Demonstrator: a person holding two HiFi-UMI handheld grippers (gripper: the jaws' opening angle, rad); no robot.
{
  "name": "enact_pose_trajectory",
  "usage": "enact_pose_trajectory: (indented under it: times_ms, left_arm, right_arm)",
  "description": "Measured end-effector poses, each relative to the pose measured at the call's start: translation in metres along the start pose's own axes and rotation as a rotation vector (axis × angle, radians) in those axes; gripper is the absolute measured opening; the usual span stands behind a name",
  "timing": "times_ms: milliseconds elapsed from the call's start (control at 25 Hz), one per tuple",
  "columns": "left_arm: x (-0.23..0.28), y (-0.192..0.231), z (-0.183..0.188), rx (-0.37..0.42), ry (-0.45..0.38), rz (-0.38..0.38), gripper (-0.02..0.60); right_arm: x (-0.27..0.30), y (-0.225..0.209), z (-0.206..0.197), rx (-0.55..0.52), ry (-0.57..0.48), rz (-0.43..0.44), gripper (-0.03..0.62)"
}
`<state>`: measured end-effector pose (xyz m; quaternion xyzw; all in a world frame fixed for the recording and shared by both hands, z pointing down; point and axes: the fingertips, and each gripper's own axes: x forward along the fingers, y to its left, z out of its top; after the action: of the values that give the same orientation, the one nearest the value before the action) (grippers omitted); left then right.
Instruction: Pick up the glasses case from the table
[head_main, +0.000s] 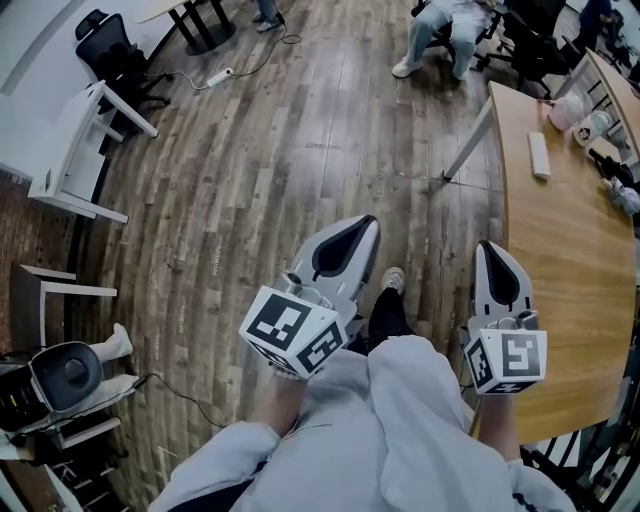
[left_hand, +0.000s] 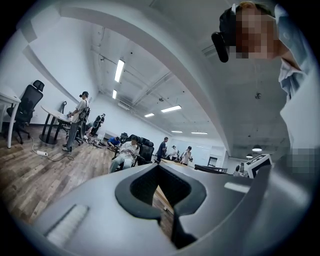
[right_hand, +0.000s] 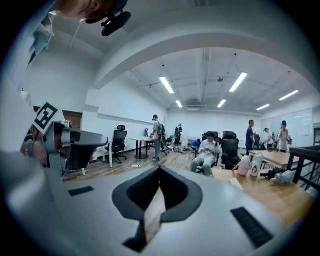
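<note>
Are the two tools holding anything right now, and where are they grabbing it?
Nothing is held. The left tool and the right tool are both shut, with nothing between their jaws.

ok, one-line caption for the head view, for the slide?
Head view: left tongs over the wood floor, right tongs at the edge of the wooden table, both shut and empty.

Left gripper (head_main: 366, 224) and right gripper (head_main: 489, 246) are white (black-lined); sleeves (head_main: 215, 455) pale grey.
</note>
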<state>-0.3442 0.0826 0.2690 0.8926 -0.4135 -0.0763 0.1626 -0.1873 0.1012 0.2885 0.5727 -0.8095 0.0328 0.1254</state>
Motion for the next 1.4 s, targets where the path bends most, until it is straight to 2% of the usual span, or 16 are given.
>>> enact_pose_trajectory:
  times_ms: [360,800,1160,1400]
  left_arm:
    - [0.090,0.017,0.025,0.049,0.007,-0.027,0.003]
    - [0.220,0.032,0.030,0.056,0.038,-0.061,0.003]
    - [0.297,0.024,0.020,0.060,0.083,-0.126,0.003]
    - [0.326,0.010,0.013,0.064,0.105,-0.178,0.003]
  right_arm:
    - [0.068,-0.064,0.019,0.046,-0.050,-0.015,0.000]
    - [0.144,-0.166,0.026,0.045,-0.044,-0.049,0.000]
    - [0.162,-0.231,0.020,0.058,-0.022,-0.118,0.000]
    - [0.157,-0.264,0.013,0.074,-0.017,-0.186,0.000]
